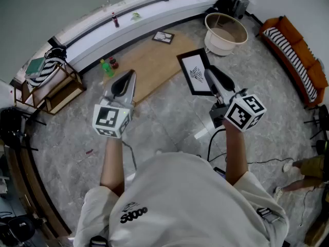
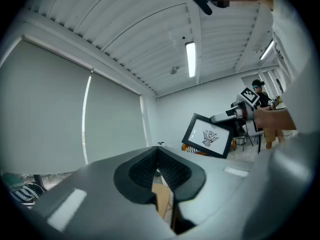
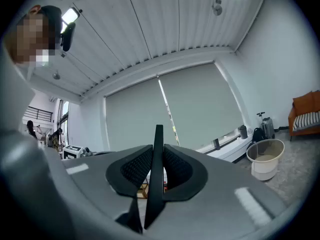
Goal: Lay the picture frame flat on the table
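A black picture frame (image 1: 195, 71) with a white print and a dark drawing hangs in the air over the right end of the wooden table (image 1: 146, 66). My right gripper (image 1: 210, 77) is shut on its edge; in the right gripper view the frame (image 3: 157, 174) shows edge-on as a thin black strip between the two pads. The left gripper view catches the same frame (image 2: 209, 135) tilted, face toward me, with the right gripper at its right side. My left gripper (image 1: 125, 81) hovers above the table's near edge, jaws together, nothing between them.
A second small frame (image 1: 163, 36) lies flat at the table's far end. Bottles (image 1: 107, 67) stand at its left corner. A white tub (image 1: 225, 33) sits beyond the held frame, an orange sofa (image 1: 295, 53) at right, a wooden rack (image 1: 54, 84) at left.
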`<act>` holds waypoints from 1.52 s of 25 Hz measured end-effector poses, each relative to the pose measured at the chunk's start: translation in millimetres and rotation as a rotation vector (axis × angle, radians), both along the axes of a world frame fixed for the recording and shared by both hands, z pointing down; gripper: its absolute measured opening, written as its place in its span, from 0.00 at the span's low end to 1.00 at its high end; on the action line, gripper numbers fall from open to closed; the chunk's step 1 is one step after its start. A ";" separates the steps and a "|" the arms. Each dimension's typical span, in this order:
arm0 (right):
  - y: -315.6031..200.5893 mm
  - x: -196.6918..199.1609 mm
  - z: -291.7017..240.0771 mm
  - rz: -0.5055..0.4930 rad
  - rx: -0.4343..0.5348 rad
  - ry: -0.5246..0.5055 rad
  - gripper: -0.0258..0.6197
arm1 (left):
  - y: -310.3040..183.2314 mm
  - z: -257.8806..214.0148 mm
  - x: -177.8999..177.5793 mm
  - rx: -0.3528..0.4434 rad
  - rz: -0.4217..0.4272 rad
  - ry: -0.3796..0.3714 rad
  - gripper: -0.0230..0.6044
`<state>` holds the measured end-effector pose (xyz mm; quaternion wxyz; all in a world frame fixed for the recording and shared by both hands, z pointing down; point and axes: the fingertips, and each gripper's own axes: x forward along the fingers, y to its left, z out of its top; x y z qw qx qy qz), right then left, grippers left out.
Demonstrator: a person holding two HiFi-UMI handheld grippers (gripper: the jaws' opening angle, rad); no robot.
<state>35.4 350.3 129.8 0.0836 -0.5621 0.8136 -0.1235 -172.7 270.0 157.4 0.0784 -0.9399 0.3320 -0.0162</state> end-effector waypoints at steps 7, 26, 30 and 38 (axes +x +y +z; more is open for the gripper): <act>1.4 1.6 -5.0 0.014 0.016 -0.017 0.15 | -2.3 -1.1 -6.3 0.012 -0.018 -0.025 0.05; 15.9 81.3 -5.1 -0.007 0.054 -0.063 0.15 | 23.1 9.4 65.0 0.017 -0.065 -0.071 0.05; 3.4 99.9 -1.8 -0.014 0.050 -0.066 0.15 | 13.3 9.0 81.4 0.024 -0.082 -0.086 0.05; -64.9 100.7 7.2 -0.017 0.041 -0.053 0.15 | -58.7 20.5 82.0 0.018 -0.090 -0.068 0.05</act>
